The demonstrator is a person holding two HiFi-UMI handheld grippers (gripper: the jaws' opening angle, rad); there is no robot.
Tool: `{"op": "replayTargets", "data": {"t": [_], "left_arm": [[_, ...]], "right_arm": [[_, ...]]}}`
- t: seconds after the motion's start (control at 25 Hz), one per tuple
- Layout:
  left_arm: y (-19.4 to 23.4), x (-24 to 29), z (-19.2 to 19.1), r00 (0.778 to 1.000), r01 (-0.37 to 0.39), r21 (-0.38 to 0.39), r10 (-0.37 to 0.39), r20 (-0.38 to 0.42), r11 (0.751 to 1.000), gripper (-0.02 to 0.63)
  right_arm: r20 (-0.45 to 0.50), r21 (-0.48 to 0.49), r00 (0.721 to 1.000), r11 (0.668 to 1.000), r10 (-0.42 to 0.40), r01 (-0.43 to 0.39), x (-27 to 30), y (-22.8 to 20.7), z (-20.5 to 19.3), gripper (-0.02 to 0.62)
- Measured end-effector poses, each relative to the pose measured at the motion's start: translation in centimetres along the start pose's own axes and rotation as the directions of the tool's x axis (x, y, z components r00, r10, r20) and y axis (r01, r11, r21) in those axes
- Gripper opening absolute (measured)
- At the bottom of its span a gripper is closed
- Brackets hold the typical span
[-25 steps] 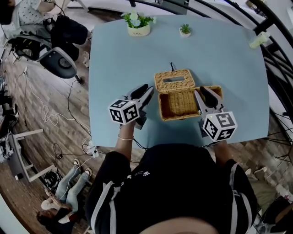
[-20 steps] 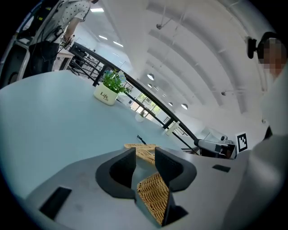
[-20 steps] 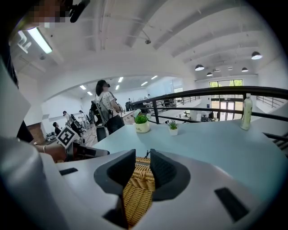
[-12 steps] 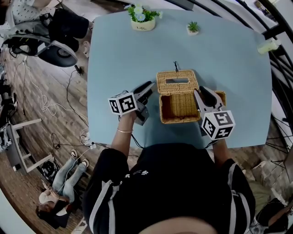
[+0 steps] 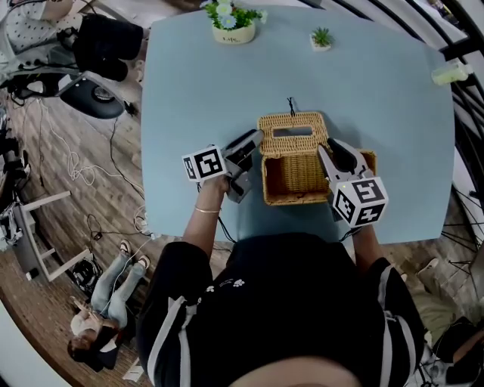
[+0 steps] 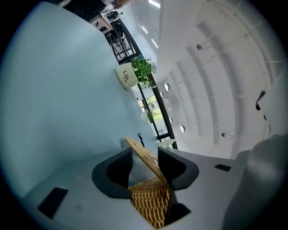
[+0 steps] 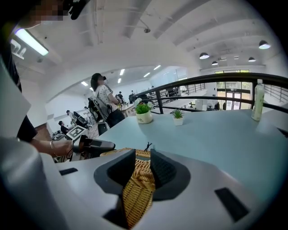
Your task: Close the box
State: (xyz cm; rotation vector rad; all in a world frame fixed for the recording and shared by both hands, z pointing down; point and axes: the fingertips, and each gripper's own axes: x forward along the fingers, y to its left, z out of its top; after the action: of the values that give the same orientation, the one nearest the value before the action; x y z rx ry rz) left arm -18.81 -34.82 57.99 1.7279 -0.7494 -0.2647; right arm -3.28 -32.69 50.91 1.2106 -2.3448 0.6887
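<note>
Black sleeves reach in from the bottom of the head view to a pale blue surface (image 5: pixel 197 91), one gripper in each hand. Just beyond them, at the middle of the frame, sits the wicker box (image 5: pixel 295 198), open, its inside bare.

The right gripper (image 5: pixel 335 155) comes in at the box's right side. Its jaws are clamped on the woven right wall, one pad inside and one outside. The left gripper (image 5: pixel 252 140) is at the box's upper left corner. Its jaws are opening, with the thin left edge of the lid (image 5: pixel 292 134) standing between them and a gap showing beside the near pad, so nothing is pinched there.

The lid has a slot cut in it and is folded back past the rear wall. I cannot tell whether it lies flat or leans.

I judge the box to be light and fairly stiff, with some spring in the weave. Its rough surface should not slip, but a hard pinch could crush or fray it. The lid's side edge or far free edge looks the best hold for swinging it forward. The clamped wall should keep the light box from sliding.

A black cord (image 5: pixel 290 106) trails off behind the lid. Farther up the frame stand a potted plant (image 5: pixel 232 23) and a smaller plant (image 5: pixel 322 38), and a bottle (image 5: pixel 452 73) is at the upper right.
</note>
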Motion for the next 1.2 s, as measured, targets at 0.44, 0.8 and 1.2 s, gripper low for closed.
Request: {"op": "replayTargets", "data": {"t": [0.44, 0.8, 1.2], "left_arm": [[1.1, 1.2, 0.2, 0.999, -0.031, -0.059, 0.033, 0.034, 0.998, 0.145], [-0.7, 1.0, 1.4, 0.997, -0.017, 0.043, 0.013, 0.082, 0.999, 0.110], [-4.1, 0.0, 2.9, 0.989, 0.016, 0.277, -0.057, 0.140, 0.961, 0.084]], "right_arm": [[-0.025, 0.013, 1.000, 1.000, 0.015, -0.015, 0.3, -0.2, -0.9, 0.104], [0.016, 0.022, 1.000, 1.000, 0.008, -0.008, -0.5, -0.3, 0.0, 0.104], [0.124, 0.069, 0.989, 0.995, -0.076, 0.068, -2.1, -2.2, 1.8, 0.100]]}}
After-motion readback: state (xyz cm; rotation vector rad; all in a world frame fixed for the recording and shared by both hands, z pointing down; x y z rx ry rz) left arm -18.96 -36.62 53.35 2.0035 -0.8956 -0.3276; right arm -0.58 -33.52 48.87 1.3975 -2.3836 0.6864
